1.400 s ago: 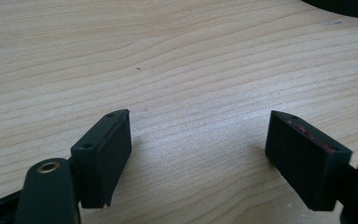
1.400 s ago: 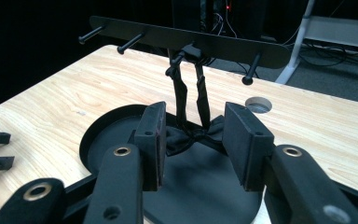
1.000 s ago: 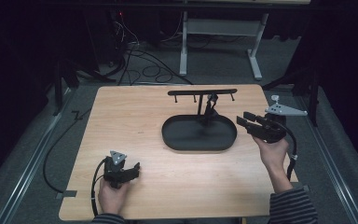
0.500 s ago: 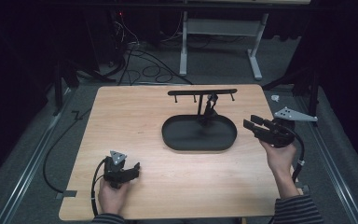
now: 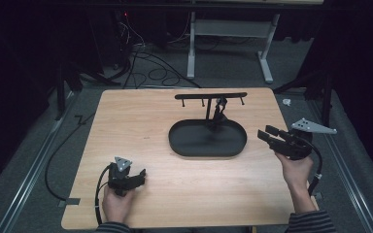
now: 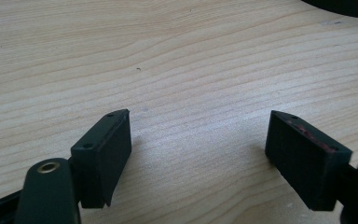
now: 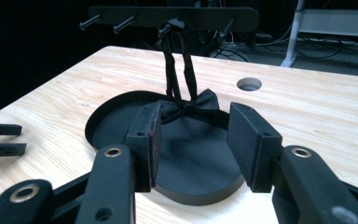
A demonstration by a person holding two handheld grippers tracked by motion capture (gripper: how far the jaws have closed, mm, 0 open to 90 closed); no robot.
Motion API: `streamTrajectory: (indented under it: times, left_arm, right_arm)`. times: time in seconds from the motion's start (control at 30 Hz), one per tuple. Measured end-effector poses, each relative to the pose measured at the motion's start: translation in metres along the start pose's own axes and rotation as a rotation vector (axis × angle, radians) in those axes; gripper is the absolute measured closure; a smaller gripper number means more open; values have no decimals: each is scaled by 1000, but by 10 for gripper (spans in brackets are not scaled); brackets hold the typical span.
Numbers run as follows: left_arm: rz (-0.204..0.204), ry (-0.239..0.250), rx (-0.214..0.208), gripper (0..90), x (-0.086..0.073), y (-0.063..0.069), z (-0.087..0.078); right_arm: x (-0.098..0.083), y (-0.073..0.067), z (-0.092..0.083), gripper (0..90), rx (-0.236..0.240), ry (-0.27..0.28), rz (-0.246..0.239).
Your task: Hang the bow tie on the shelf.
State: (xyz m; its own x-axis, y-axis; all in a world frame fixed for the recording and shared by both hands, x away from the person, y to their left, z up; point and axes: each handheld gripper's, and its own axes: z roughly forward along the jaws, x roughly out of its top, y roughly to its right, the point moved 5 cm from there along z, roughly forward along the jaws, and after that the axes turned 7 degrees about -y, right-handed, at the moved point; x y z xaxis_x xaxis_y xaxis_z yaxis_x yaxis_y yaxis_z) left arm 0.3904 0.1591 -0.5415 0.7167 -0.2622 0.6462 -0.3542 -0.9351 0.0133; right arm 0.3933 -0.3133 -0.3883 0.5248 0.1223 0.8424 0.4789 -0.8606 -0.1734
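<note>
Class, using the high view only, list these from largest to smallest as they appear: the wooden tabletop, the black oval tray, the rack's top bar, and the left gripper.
1. wooden tabletop
2. black oval tray
3. rack's top bar
4. left gripper

The gripper sits nearer the camera, so it appears slightly enlarged, yet it still looks smallest.
</note>
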Motion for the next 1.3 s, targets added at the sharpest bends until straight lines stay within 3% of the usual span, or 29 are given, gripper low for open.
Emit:
streamTrajectory:
  times: [0.53, 1.3]
  left_arm:
    - [0, 0, 0, 229, 0, 0, 0]
    - [0, 2, 1, 229, 0, 0, 0]
  right_arm:
    - [-19, 4, -4, 564, -3, -11, 31]
    - [-43, -9, 6, 565, 37, -38, 44]
